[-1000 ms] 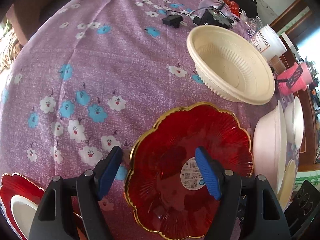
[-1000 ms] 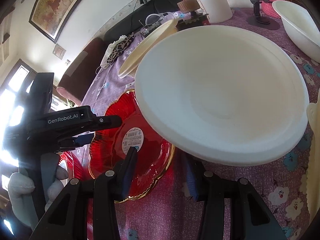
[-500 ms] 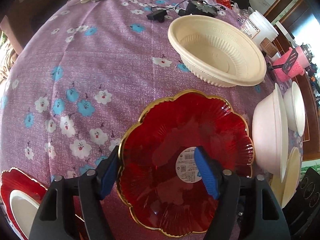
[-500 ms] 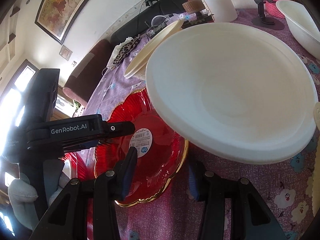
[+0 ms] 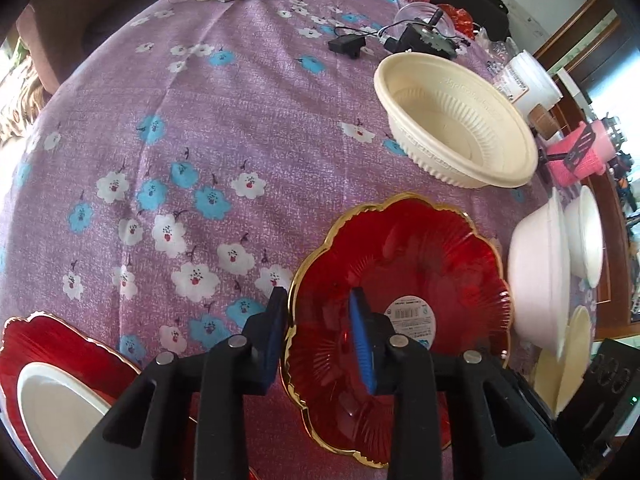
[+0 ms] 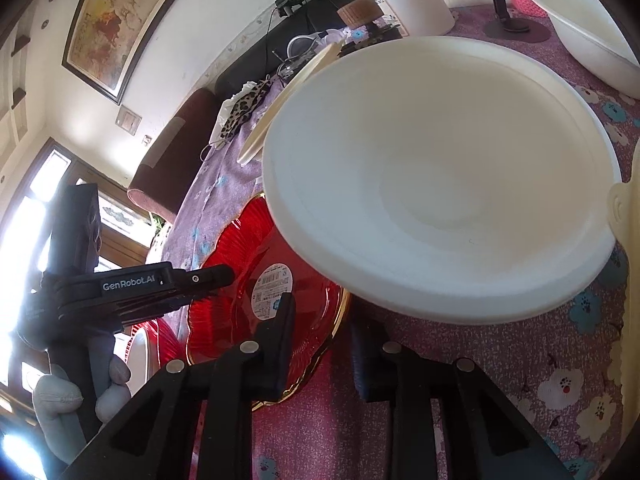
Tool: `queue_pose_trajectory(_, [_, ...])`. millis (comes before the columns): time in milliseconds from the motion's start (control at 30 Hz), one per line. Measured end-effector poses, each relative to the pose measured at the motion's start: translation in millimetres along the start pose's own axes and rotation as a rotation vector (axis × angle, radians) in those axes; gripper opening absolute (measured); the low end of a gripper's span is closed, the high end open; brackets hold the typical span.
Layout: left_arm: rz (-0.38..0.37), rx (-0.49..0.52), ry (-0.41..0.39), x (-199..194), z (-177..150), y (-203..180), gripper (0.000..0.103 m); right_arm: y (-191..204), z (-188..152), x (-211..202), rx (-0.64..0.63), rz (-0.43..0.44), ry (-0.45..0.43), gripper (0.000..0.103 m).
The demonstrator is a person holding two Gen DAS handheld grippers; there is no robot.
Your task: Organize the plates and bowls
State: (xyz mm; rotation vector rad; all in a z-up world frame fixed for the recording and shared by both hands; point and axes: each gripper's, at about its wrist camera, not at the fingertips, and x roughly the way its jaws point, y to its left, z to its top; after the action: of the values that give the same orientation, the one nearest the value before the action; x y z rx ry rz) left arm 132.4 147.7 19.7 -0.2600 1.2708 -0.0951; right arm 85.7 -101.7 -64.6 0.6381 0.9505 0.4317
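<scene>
Since a second ago we see both grippers narrow: the left gripper (image 5: 320, 332) is closing astride the gold-trimmed rim of the scalloped red glass plate (image 5: 420, 280) at lower centre of the left wrist view, one blue pad outside, one inside, though we cannot tell if they press yet. The right gripper (image 6: 320, 344) is closing across the same plate's rim at lower centre of its view, beneath the large white foam bowl (image 6: 440, 172). We count two red plates, the second (image 5: 48, 344) at lower left carrying a white dish, one ribbed cream bowl (image 5: 460, 120) at upper right, and two white bowls at the right edge.
</scene>
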Motion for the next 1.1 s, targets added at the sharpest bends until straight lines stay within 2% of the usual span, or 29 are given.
queue_pose_trajectory(67, [-0.01,-0.006,0.004,0,0,2,0.03,-3,1,2,0.015,0.007,0.004,0.027])
queue_pose_trajectory(267, [0.024,0.0,-0.004,5,2,-6,0.03,-4,0,3,0.016,0.014,0.001,0.027])
queue_pose_trajectory(333, [0.042,0.016,-0.019,5,2,-8,0.019,-5,-1,2,0.024,0.012,-0.002,0.027])
queue_pose_trajectory(433, [-0.014,-0.002,-0.039,0,2,-3,0.014,-8,0,-1,0.041,0.022,-0.003,0.026])
queue_pose_trajectory(533, [-0.029,-0.001,-0.07,-12,-5,5,0.01,-6,-1,-5,0.045,0.045,-0.013,0.024])
queue_pose_trajectory(867, [-0.128,-0.074,-0.173,-62,-26,25,0.01,6,-4,-12,0.046,0.163,-0.02,0.024])
queue_pose_trajectory(1100, [-0.158,-0.106,-0.253,-99,-49,38,0.01,35,-12,-19,-0.037,0.163,-0.031,0.024])
